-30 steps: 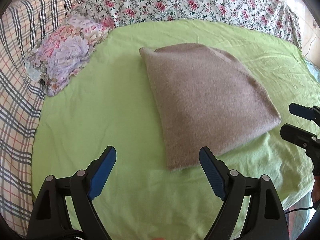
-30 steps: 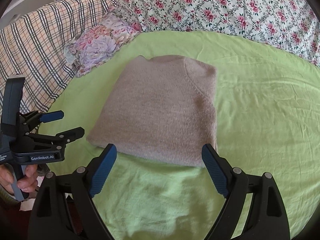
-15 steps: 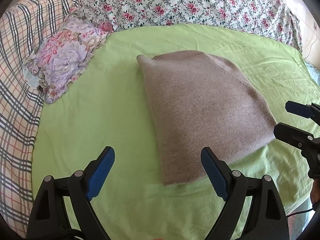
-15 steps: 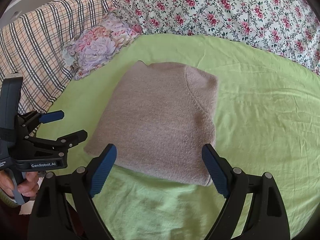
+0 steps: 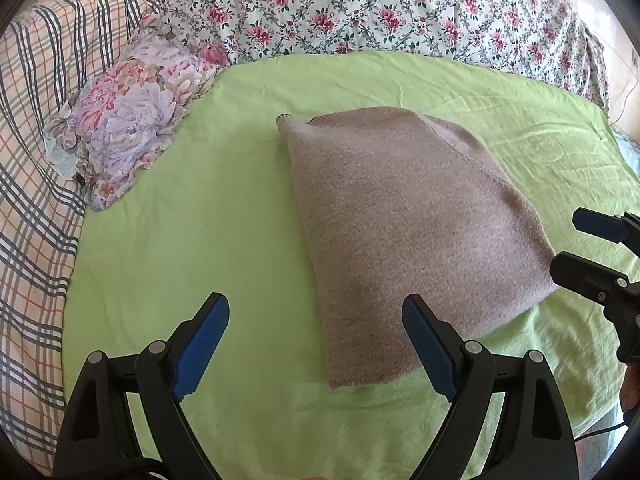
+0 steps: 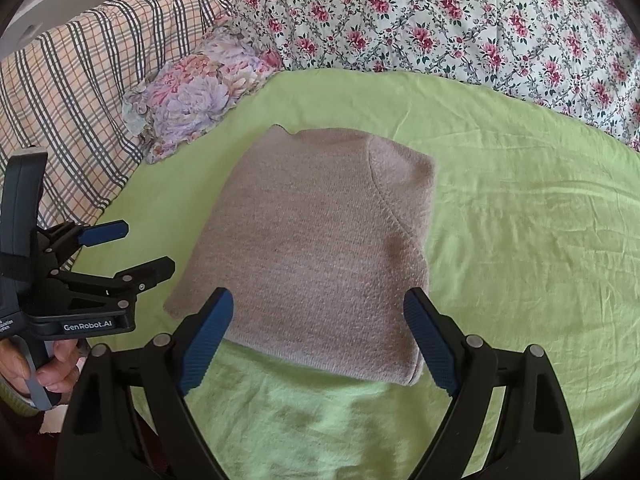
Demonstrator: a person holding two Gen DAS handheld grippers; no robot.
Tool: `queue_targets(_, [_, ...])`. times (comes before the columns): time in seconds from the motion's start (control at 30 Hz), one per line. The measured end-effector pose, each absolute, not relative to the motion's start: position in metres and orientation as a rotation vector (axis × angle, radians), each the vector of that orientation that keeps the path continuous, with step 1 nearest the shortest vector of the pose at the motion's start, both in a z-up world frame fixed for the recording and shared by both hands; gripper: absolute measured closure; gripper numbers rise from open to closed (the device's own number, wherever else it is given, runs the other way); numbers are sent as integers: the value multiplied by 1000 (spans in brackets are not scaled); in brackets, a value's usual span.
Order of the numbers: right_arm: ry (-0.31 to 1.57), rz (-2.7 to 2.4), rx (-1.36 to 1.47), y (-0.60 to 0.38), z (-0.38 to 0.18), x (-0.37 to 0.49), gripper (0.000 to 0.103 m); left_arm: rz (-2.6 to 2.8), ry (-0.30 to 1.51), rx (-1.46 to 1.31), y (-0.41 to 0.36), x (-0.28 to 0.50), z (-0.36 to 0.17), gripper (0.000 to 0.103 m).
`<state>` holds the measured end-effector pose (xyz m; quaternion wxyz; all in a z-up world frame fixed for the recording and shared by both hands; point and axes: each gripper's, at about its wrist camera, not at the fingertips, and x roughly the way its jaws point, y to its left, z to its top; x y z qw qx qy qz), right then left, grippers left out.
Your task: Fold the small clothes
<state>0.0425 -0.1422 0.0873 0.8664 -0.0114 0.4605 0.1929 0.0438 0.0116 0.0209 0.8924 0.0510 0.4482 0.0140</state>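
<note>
A folded grey-brown knit sweater (image 5: 408,224) lies flat on a light green sheet (image 5: 192,240); it also shows in the right wrist view (image 6: 316,248). My left gripper (image 5: 316,344) is open and empty, hovering over the sweater's near left corner. It shows from the side in the right wrist view (image 6: 132,248). My right gripper (image 6: 320,340) is open and empty, above the sweater's near edge. It shows at the right edge of the left wrist view (image 5: 576,244), beside the sweater's right corner.
A floral purple pillow (image 5: 124,116) lies at the sheet's far left. A plaid blanket (image 5: 32,160) runs along the left. A rose-patterned quilt (image 5: 380,8) lies behind the sheet. The green sheet extends to the right of the sweater (image 6: 540,240).
Both grippers have moved forward over the sweater's near edge; it appears closer and lower in both views. Both jaws stay open. The sweater has not moved.
</note>
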Motion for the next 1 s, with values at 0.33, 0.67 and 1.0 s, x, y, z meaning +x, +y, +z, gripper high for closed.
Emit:
queue_targets(0.33, [969, 407, -31, -144, 85, 49, 16, 23, 919, 97, 11, 49, 24, 14])
queue_targets(0.67, [989, 402, -28, -146, 79, 56, 16, 11, 923, 101, 9, 52, 23, 14])
queue_targets(1.0, [997, 399, -10, -146, 74, 57, 16, -8, 931, 93, 7, 54, 22, 14])
